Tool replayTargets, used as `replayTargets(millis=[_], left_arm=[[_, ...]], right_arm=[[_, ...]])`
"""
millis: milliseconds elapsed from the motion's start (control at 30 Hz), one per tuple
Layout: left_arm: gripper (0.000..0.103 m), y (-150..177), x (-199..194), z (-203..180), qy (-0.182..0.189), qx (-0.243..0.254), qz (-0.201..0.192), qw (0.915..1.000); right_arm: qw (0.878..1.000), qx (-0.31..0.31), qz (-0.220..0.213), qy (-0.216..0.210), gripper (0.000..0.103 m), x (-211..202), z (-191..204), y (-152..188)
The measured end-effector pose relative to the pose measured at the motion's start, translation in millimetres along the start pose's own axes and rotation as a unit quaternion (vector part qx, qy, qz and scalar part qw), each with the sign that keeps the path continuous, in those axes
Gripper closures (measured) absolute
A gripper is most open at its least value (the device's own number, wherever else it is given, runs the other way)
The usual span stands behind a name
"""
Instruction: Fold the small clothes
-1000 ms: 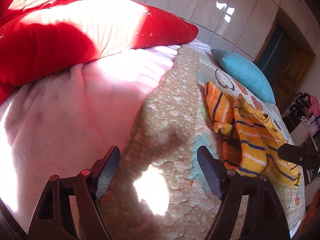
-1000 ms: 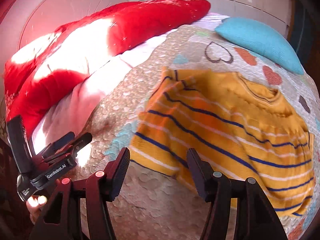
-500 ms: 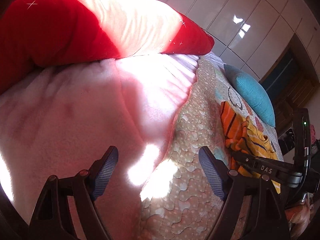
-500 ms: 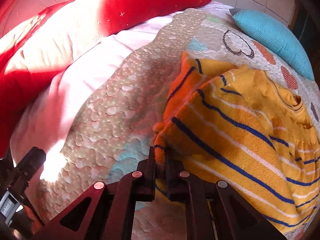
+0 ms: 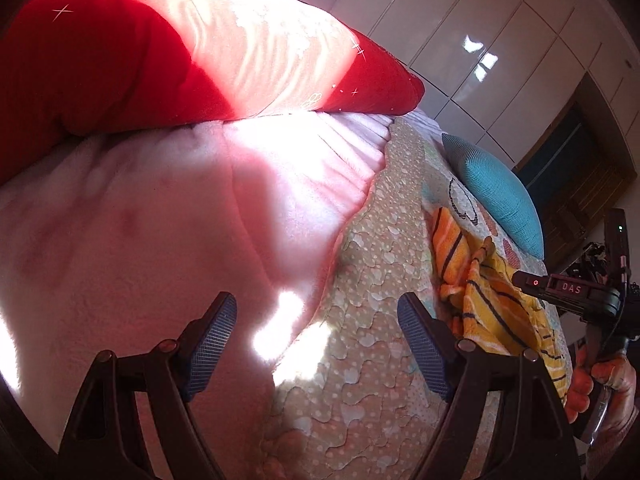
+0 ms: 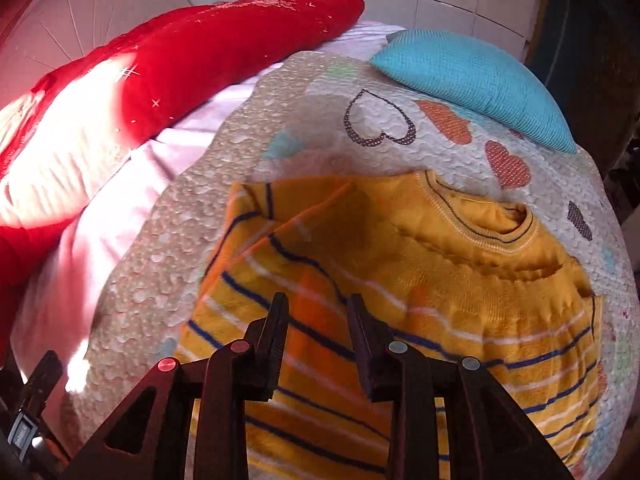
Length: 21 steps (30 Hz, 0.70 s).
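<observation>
The little yellow striped sweater (image 6: 420, 280) lies on the heart-print quilt (image 6: 320, 92), filling the centre and lower right of the right wrist view, its collar toward the upper right and its left sleeve now laid over across the chest, an orange-tinted band slanting down toward the lower middle of the frame. That is the change: half a second ago the right gripper (image 6: 318, 320) had its tongs pressed together on the sweater's left edge, and now they stand parted, a gap between them with only striped knit showing beneath, pinching nothing that I can see. So I take it the side fold has been dropped in place and let go (the cloth looks blurred, so it may still be settling). The left gripper (image 5: 316, 344) hangs wide spread and empty over the seam where quilt meets the pink fleece blanket (image 5: 160, 220), in the lower middle of its own view, well apart from the garment, which shows there only as a bunched strip at right beside the other tool. The red duvet (image 6: 200, 64) fills the upper left, the teal cushion (image 6: 480, 80) the upper right. The opposite sleeve looks next to me.
</observation>
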State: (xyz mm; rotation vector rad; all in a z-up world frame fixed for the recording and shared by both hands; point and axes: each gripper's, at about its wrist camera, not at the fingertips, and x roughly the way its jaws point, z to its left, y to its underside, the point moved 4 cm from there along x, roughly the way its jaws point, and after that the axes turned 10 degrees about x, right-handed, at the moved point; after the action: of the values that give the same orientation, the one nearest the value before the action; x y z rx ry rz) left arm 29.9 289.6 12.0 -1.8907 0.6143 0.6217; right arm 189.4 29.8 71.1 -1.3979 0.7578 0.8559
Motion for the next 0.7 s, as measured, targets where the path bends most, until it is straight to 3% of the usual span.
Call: replayTargets(millis=[100,200,300,533,667,700], left_arm=[[0.021,3.7,3.8,-12.3,0.002,0.021,0.006,0.9998],[0.021,7.3,8.2,-20.3,-0.001,0.036,0.013,0.9993],[0.021,8.7,12.6,-23.3,0.0,0.04,0.019,0.999],[0.021,5.4,12.6,-30.2,-0.001,0.044,0.017,0.9989],[0.021,7.1,16.0,-39.2,0.001,0.052,0.026,0.9983],[0.021,7.6,15.9,-42.3,0.0,0.055,0.027,0.9981]], right_arm=[[1.0,-0.008,0.009,0.022,0.07,27.1,2.8,-16.9],[0.999,-0.025,0.039,0.028,0.07,62.0,26.4,-29.1],[0.996,-0.057,0.045,0.06,0.071,88.6,53.8,-37.1],[0.992,-0.101,0.033,0.075,0.071,93.0,77.7,-44.5],[0.997,-0.063,0.013,0.034,0.043,50.4,52.5,-40.3],[0.998,-0.052,0.007,0.026,0.041,37.2,42.0,-37.0]])
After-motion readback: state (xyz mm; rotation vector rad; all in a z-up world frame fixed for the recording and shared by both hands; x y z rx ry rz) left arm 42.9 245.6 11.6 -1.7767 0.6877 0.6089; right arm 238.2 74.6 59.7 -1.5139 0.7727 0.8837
